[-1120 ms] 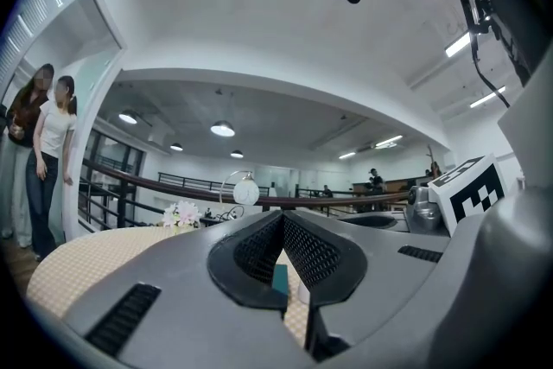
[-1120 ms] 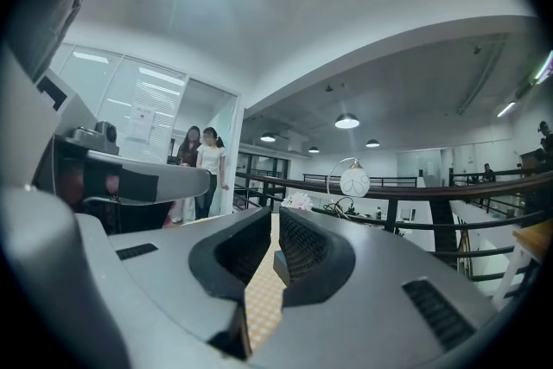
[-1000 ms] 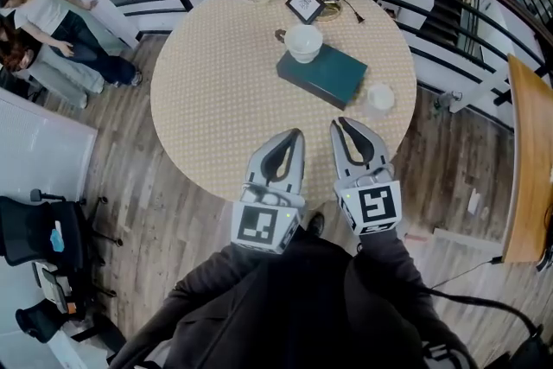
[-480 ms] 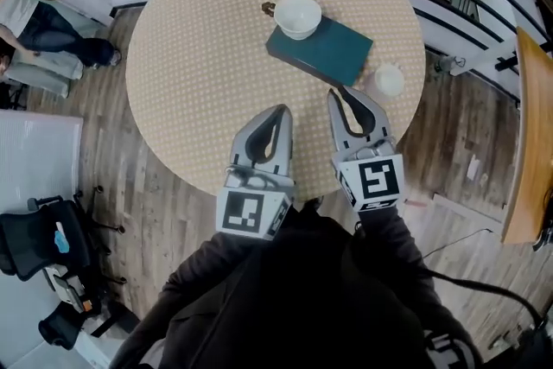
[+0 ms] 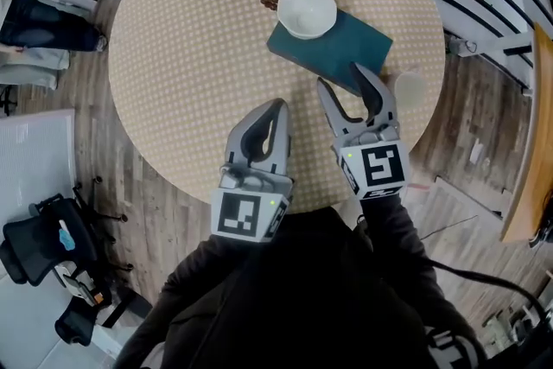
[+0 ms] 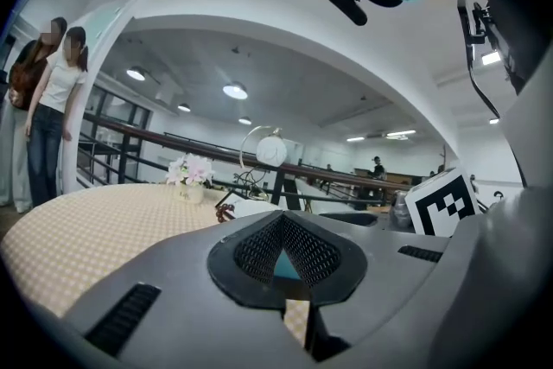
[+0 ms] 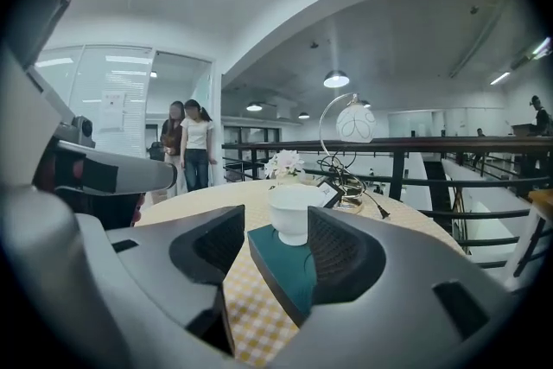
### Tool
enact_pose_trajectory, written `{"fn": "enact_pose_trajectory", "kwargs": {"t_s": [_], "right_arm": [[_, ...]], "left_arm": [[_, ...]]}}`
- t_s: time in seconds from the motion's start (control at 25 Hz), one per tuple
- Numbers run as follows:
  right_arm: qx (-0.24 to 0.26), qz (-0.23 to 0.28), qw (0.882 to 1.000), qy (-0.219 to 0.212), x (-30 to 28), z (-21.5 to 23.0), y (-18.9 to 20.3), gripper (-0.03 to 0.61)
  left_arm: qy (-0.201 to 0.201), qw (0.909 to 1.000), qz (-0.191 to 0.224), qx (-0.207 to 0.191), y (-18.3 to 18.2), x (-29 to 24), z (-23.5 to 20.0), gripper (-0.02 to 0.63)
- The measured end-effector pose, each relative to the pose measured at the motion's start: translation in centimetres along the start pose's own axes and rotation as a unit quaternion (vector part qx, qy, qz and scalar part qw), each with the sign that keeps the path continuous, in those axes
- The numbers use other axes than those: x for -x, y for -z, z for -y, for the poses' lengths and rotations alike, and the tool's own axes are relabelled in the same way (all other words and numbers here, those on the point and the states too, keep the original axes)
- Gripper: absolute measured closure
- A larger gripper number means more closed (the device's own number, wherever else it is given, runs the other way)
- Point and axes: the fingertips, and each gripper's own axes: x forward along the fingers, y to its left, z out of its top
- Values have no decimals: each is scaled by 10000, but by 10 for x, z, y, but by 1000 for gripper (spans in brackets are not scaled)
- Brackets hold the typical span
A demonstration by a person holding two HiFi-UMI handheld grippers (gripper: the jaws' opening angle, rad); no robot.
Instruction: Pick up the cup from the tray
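Right tongs (image 5: 342, 77) newly apart, empty; round cup (image 5: 306, 10)

Open-plan office mezzanine: curved railing (image 7: 467, 144), glass-walled rooms (image 7: 60, 99), ceiling downlights (image 7: 339, 79), swivel chair (image 5: 36, 235) near a round table (image 5: 190, 39).

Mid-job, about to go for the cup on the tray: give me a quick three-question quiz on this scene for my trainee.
1. True or false: the cup stands on the teal tray.
2. Which tongs are open? A: left tongs. B: right tongs.
3. In a word: is the cup upright or tipped?
Key: 1 true. 2 B; its jaws have just been opening, with nothing held between them. 3 upright.
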Motion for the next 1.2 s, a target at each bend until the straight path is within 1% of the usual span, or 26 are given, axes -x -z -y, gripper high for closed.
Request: {"fn": "enact_pose_trajectory", "kwargs": {"t_s": [0.12, 0.36, 0.48, 0.56, 0.64, 0.72, 0.88, 1.0, 1.2], "right_arm": [[-22, -157, 9999, -17, -20, 2, 12, 369], [-74, -195, 9998, 16, -62, 23, 22, 306], [-93, -155, 9998, -29, -79, 31, 23, 228], [-116, -184, 9997, -149, -89, 30, 24, 182], [-109, -260, 9992, -290, -99, 26, 28, 148], [-125, -306, 9989, -327, -108, 25, 32, 123], [-194, -252, 9992, -235, -119, 32, 29, 114], [-128, -192, 9995, -236, -126, 35, 24, 112], [87, -209, 9986, -483, -138, 29, 20, 112]], "left_arm": [[-64, 9997, -220, 110, 14, -9, -15, 611], [-274, 9978, -518, 320, 38, -33, -45, 611], [-363, 9959, -693, 443, 52, -40, -56, 611], [-412, 9947, -786, 521, 61, -44, -64, 611], [-441, 9937, -850, 584, 68, -46, -69, 611], [-452, 9930, -896, 621, 72, -49, -72, 611], [-455, 9919, -977, 668, 78, -52, -80, 611], [-474, 9910, -1030, 714, 82, -53, -83, 611], [-412, 9902, -1122, 726, 88, -59, -87, 611]]}}
